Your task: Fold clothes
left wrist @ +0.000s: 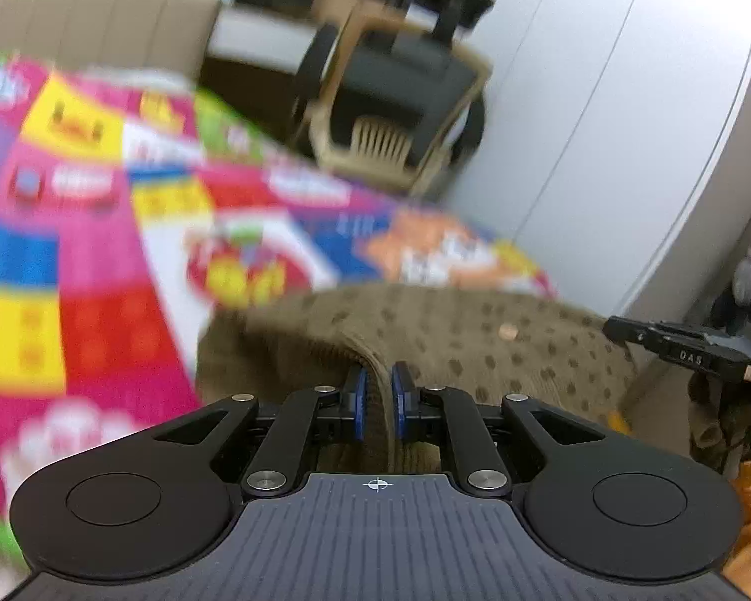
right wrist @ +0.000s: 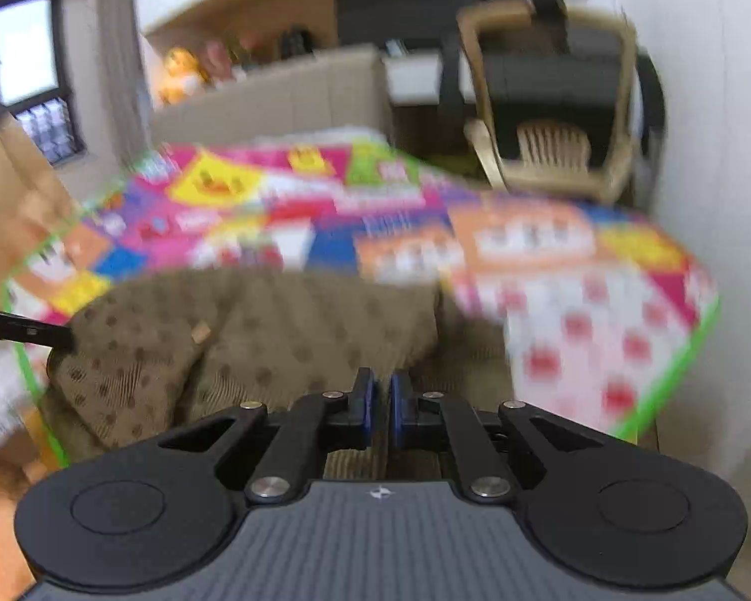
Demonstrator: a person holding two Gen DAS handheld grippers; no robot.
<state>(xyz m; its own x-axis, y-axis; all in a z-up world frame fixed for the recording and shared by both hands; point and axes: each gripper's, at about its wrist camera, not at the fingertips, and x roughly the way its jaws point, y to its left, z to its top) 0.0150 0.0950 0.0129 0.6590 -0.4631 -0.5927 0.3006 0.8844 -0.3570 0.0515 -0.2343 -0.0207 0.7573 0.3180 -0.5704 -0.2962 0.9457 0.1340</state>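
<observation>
Both grippers carry one garment over a bed with a colourful patterned bedsheet [right wrist: 475, 235]. Left gripper [left wrist: 378, 383]: jaws clamped on a ridge of the olive-brown dotted garment [left wrist: 475, 335]. Right gripper [right wrist: 378, 400]: jaws closed on its edge. Keep both grips level and taut (views blurred). The ribbed fabric lies crumpled at the bed's near edge.

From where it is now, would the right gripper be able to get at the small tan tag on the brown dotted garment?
Probably not yet: the right gripper is shut on the brown dotted garment, so it would have to let go first. The tag lies uncovered on top, ahead and to its left.
</observation>
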